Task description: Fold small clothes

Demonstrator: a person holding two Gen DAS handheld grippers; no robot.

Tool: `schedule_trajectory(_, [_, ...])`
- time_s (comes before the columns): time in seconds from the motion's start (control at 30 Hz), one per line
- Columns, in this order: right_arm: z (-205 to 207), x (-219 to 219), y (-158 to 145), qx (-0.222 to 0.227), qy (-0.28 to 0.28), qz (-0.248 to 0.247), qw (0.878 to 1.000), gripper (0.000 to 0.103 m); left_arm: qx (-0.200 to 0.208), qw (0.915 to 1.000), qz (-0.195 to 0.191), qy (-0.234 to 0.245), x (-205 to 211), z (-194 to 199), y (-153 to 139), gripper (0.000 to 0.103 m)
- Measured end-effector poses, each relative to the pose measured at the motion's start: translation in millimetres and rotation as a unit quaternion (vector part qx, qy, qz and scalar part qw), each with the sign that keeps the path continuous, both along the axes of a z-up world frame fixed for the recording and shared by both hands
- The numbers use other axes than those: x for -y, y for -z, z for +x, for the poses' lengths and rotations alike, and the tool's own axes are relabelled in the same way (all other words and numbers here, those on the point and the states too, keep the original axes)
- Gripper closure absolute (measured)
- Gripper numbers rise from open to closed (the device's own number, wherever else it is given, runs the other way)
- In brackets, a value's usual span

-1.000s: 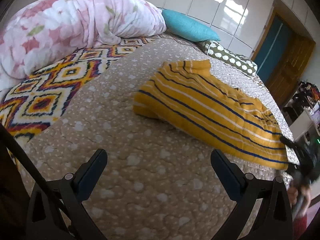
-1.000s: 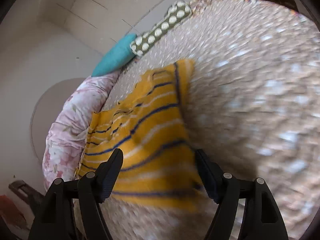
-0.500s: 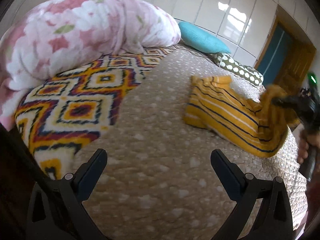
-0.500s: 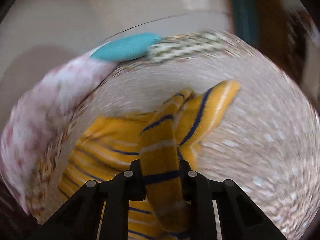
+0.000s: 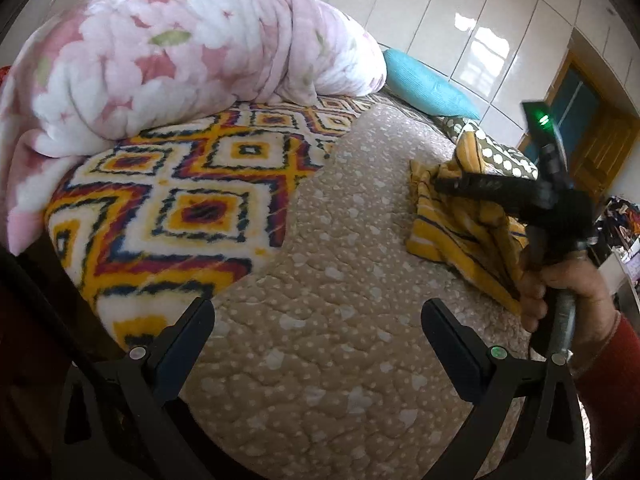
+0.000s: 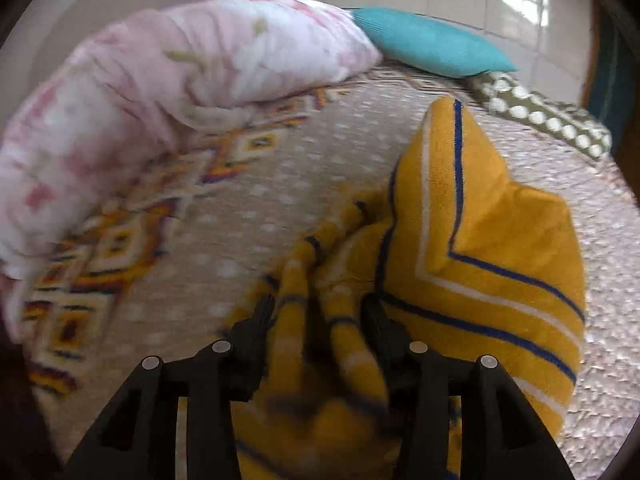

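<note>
Right fingers: the right gripper [image 6: 318, 320] is letting go, jaws opening, a bunched fold of the mustard-yellow knit garment with blue and white stripes [image 6: 480, 248] between them at lower centre of the right wrist view
Left fingers: the left gripper [image 5: 318, 334] stands spread wide and empty over the beige quilted bedspread [image 5: 320, 264], low in the left wrist view
Garment: crumpled on the bedspread, one part folded over itself
Surroundings: pink floral duvet [image 5: 168, 48] upper left, teal pillow [image 5: 428, 84] upper right
Advice: let the cloth drop clear before pulling away, then flatten the fold
</note>
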State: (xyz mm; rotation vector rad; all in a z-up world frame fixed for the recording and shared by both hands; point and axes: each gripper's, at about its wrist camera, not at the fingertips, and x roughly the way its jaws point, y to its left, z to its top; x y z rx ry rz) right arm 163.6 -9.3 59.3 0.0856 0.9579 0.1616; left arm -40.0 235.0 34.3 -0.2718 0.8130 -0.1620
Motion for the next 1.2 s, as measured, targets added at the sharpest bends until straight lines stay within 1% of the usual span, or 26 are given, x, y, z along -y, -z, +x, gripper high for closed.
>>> schedule_trajectory(0.07, [-3, -4, -5, -0.009, -0.027, 0.045, 0.999, 0.055, -0.006, 0.9999, -0.013, 0.004, 5, 3, -1, 0.0])
schedule_trajectory(0.13, [-6, -4, -10, -0.016, -0.054, 0.086, 0.995, 0.054, -0.006, 0.9995, -0.029, 0.01, 9, 5, -6, 0.0])
schedule_trajectory(0.2, [-22, 1, -18, -0.012, -0.07, 0.137, 0.988, 0.054, 0.007, 0.999, -0.039, 0.019, 13, 8, -17, 0.0])
schedule_trajectory(0.23, [-31, 9, -25, -0.004, -0.067, 0.153, 0.986, 0.054, 0.017, 0.9989, -0.036, 0.025, 17, 13, -24, 0.0])
schedule_trajectory(0.3, [-50, 29, -37, 0.018, -0.045, 0.163, 0.985, 0.051, 0.027, 0.9987, -0.024, 0.038, 28, 29, -33, 0.0])
schedule_trajectory(0.4, [-78, 75, -46, 0.042, 0.015, 0.162, 0.986, 0.044, 0.038, 0.9962, -0.022, 0.075, 52, 63, -42, 0.0])
schedule_trajectory(0.5, [-94, 111, -40, 0.04, 0.066, 0.146, 0.986, 0.043, 0.037, 0.9919, -0.028, 0.119, 84, 100, -44, 0.0])
schedule_trajectory(0.57, [-97, 127, -31, 0.034, 0.09, 0.141, 0.985, 0.043, 0.015, 0.9862, -0.044, 0.159, 109, 130, -36, 0.0])
schedule_trajectory(0.6, [-100, 135, -27, 0.031, 0.102, 0.144, 0.984, 0.043, -0.011, 0.9829, -0.055, 0.176, 124, 147, -28, 0.0])
schedule_trajectory(0.63, [-104, 143, -22, 0.03, 0.117, 0.152, 0.981, 0.043, -0.028, 0.9804, -0.065, 0.184, 131, 156, -23, 0.006])
schedule_trajectory(0.67, [-105, 152, -19, 0.029, 0.124, 0.158, 0.979, 0.043, -0.047, 0.9768, -0.083, 0.192, 140, 166, -16, 0.013])
schedule_trajectory(0.7, [-107, 157, -17, 0.029, 0.131, 0.164, 0.977, 0.043, -0.07, 0.9713, -0.102, 0.203, 150, 175, -8, 0.042])
schedule_trajectory(0.73, [-109, 161, -13, 0.028, 0.136, 0.169, 0.976, 0.042, -0.087, 0.9674, -0.104, 0.214, 158, 181, -3, 0.082])
schedule_trajectory(0.77, [-109, 164, -10, 0.025, 0.139, 0.171, 0.975, 0.042, -0.098, 0.968, -0.087, 0.214, 164, 186, 0, 0.094])
schedule_trajectory(0.8, [-109, 167, -8, 0.023, 0.141, 0.172, 0.975, 0.042, -0.092, 0.9708, -0.076, 0.208, 165, 187, -4, 0.094])
schedule_trajectory(0.87, [-111, 172, -4, 0.02, 0.142, 0.174, 0.974, 0.042, -0.069, 0.9732, -0.089, 0.2, 153, 183, -16, 0.094])
schedule_trajectory(0.9, [-110, 173, -4, 0.022, 0.141, 0.177, 0.974, 0.041, -0.058, 0.9749, -0.101, 0.19, 139, 181, -23, 0.094])
schedule_trajectory(0.93, [-111, 173, -4, 0.025, 0.139, 0.18, 0.974, 0.039, -0.058, 0.9752, -0.112, 0.182, 130, 180, -26, 0.094])
schedule_trajectory(0.97, [-111, 174, -4, 0.028, 0.137, 0.182, 0.973, 0.033, -0.062, 0.9761, -0.117, 0.172, 120, 180, -25, 0.094])
schedule_trajectory(1.0, [-109, 174, -2, 0.031, 0.136, 0.185, 0.973, 0.028, -0.064, 0.9779, -0.111, 0.165, 114, 179, -22, 0.094])
schedule_trajectory(1.03, [-105, 174, 1, 0.031, 0.133, 0.193, 0.972, 0.027, -0.068, 0.9806, -0.093, 0.159, 113, 178, -15, 0.094])
schedule_trajectory(1.07, [-98, 173, 7, 0.026, 0.129, 0.208, 0.969, 0.025, -0.073, 0.9814, -0.082, 0.157, 113, 179, -8, 0.094])
schedule_trajectory(1.1, [-91, 172, 13, 0.02, 0.126, 0.223, 0.966, 0.024, -0.084, 0.981, -0.079, 0.156, 113, 181, 3, 0.094])
schedule_trajectory(1.13, [-79, 171, 24, 0.005, 0.125, 0.251, 0.96, 0.024, -0.091, 0.9804, -0.084, 0.153, 111, 180, 10, 0.093])
schedule_trajectory(1.17, [-71, 170, 32, -0.003, 0.127, 0.268, 0.955, 0.024, -0.094, 0.9802, -0.087, 0.151, 110, 180, 16, 0.093])
schedule_trajectory(1.2, [-63, 168, 40, -0.011, 0.127, 0.29, 0.949, 0.023, -0.093, 0.981, -0.086, 0.147, 111, 178, 20, 0.093])
